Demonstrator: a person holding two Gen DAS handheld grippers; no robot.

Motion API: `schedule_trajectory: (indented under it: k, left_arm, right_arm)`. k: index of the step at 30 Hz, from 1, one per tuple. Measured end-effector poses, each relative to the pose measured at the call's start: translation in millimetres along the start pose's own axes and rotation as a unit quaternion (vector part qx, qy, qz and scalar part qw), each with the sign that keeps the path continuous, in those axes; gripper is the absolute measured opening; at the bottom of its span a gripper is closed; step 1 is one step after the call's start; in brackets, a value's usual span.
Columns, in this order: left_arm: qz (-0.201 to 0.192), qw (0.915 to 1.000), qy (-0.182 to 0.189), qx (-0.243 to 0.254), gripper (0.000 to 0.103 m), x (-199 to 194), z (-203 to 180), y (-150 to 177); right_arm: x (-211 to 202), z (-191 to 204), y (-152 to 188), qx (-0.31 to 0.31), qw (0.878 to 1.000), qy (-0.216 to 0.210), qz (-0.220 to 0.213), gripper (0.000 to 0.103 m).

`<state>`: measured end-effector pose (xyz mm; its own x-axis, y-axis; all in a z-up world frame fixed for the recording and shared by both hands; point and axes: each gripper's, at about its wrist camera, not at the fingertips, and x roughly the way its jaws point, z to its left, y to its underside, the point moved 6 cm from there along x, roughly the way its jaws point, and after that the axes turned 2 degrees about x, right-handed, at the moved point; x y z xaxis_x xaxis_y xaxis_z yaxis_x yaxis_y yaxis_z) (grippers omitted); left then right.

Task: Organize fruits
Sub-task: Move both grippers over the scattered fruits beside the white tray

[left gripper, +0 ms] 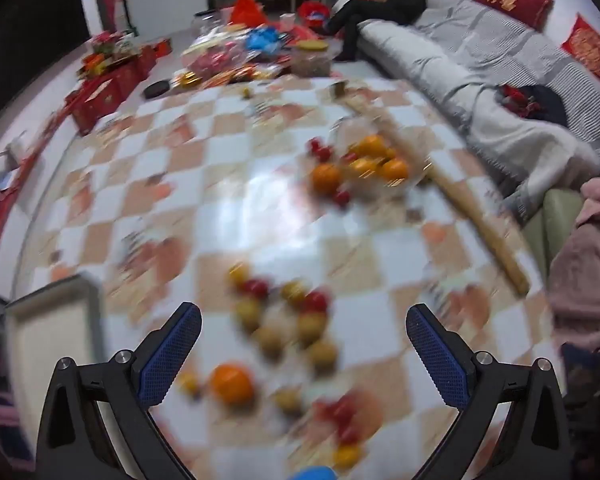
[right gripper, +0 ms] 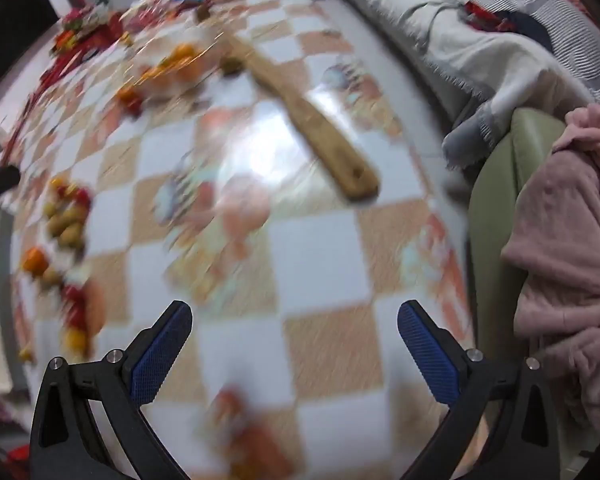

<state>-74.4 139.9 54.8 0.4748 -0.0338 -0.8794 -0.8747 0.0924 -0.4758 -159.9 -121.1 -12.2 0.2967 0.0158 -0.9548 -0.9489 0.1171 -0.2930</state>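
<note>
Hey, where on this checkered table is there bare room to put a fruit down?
Bare cloth lies mid-table between the near fruit pile and the far oranges, and right of the pile up to the wooden stick. Crowded: around both fruit groups and the far edge's packages.

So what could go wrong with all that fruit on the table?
1. The small round fruits lie loose on the shiny checkered tablecloth; a nudge from the open left gripper might send them rolling.
2. Both views are blurred, so a grab now could miss.
3. The long wooden stick lies beside the far oranges and could get bumped.
</note>
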Motion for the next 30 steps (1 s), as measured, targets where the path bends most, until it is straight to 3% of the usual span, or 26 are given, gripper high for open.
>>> schedule_trajectory:
  k: [2, 5, 8, 13, 17, 25, 30]
  left_arm:
    - [0.044, 0.9988, -0.018, 0.01, 0.103, -3, 20, 27]
    - [0.109, 0.9938, -0.011, 0.018, 0.103, -3, 48, 66]
    - [0.132, 0.9908, -0.002, 0.028, 0.103, -17, 71, 96]
    - [0.157, 0.9868, 0.017, 0.034, 0.103, -36, 81, 110]
    - [0.159, 0.986, 0.004, 0.051, 0.103, -43, 84, 110]
    - [0.171, 0.9853, -0.003, 0.006, 0.103, -43, 92, 119]
    - [0.177, 0.9842, -0.01, 0.003, 0.103, -40, 81, 127]
  right_arm:
    - [-10, 15, 15, -0.015, 1.0, -0.007, 0.017, 0.103]
    - [-20, 35, 37, -0.037, 0.998, -0.014, 0.053, 0.103]
    - [-30, 44, 62, -0.037, 0.996, -0.016, 0.077, 0.103]
    - [-45, 56, 83, -0.037, 0.994, 0.0, 0.101, 0.103]
    - [-55, 70, 85, -0.052, 0.993, -0.003, 0.109, 0.103]
    - [-57, 78, 82, -0.07, 0.99, -0.028, 0.123, 0.103]
    - [-57, 72, 80, -0.074, 0.989, -0.032, 0.125, 0.103]
